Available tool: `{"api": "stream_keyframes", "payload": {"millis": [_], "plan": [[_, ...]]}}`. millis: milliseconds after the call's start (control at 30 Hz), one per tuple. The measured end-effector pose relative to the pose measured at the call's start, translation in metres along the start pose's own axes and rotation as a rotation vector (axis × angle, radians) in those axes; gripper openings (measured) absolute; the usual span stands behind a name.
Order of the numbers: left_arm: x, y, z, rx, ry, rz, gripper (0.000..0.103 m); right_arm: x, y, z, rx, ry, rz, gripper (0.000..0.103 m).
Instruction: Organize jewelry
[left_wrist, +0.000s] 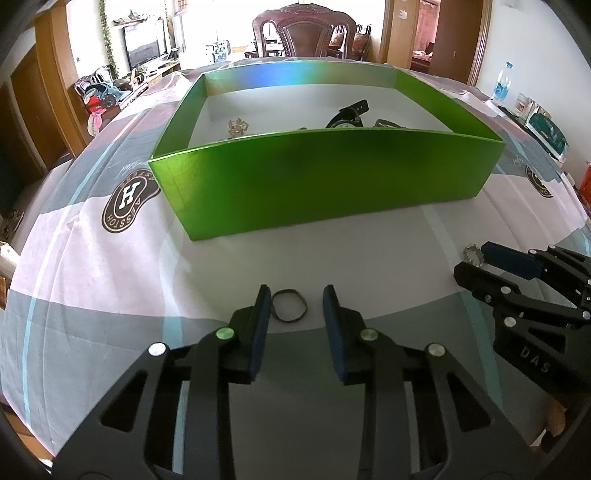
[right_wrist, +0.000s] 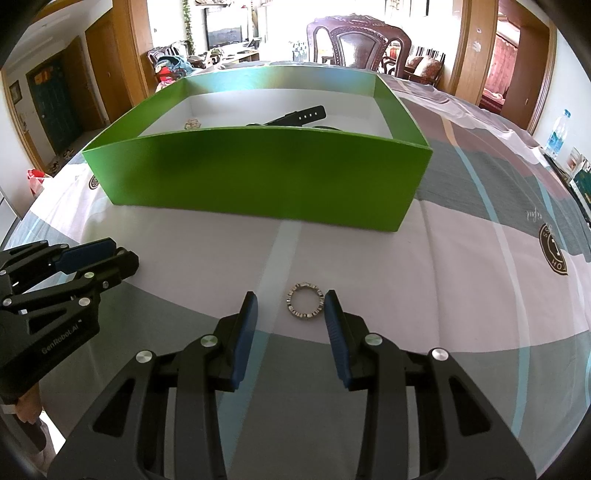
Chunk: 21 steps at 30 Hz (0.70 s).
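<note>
A home, seemingly a living-dining room: carved wooden chair (right_wrist: 362, 38), television (left_wrist: 144, 44), clothed table (left_wrist: 110, 266).

Between the blue, matt, finely ribbed pads (left_wrist: 258, 332) of the left gripper (left_wrist: 295, 295) lies a thin dark ring (left_wrist: 289, 305), smooth and dull like rubber or dark metal. The gripper bodies are matt black plastic with shiny metal pins. Between the right gripper (right_wrist: 291, 299) fingers rests a silver ring (right_wrist: 306, 300), bright segmented metal with a glittering, notched surface. Under both spreads a soft matt cotton-like cloth (left_wrist: 110, 295), slightly creased, printed in pale blocks. Ahead of both grippers stands a green box (left_wrist: 325, 177) of glossy, metallic-sheen cardboard with a matt white paper lining; inside it lies a black watch strap (right_wrist: 295, 115), matt rubber or plastic.
</note>
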<state>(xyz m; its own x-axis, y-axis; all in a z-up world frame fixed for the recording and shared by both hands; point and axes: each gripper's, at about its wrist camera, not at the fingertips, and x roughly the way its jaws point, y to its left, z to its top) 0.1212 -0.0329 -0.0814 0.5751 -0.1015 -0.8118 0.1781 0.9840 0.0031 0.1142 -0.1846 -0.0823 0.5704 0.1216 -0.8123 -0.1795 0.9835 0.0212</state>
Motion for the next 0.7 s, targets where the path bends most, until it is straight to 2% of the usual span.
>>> {"api": "stream_keyframes", "payload": {"millis": [67, 133, 467, 700], "plan": [[0.0, 0.0, 0.0, 0.001, -0.001, -0.003, 0.025, -0.001, 0.001, 0.0, -0.004, -0.002, 0.01, 0.022], [0.0, -0.002, 0.0, 0.006, -0.001, -0.008, 0.02, -0.001, 0.003, 0.0, -0.01, -0.001, 0.015, 0.022], [-0.001, -0.001, 0.001, -0.003, 0.001, -0.003, 0.02, -0.001, 0.005, 0.002, -0.01, 0.003, 0.027, 0.02], [-0.027, 0.004, 0.022, -0.001, -0.083, 0.005, 0.02, -0.022, 0.002, 0.018, -0.02, -0.066, 0.014, 0.02]]}}
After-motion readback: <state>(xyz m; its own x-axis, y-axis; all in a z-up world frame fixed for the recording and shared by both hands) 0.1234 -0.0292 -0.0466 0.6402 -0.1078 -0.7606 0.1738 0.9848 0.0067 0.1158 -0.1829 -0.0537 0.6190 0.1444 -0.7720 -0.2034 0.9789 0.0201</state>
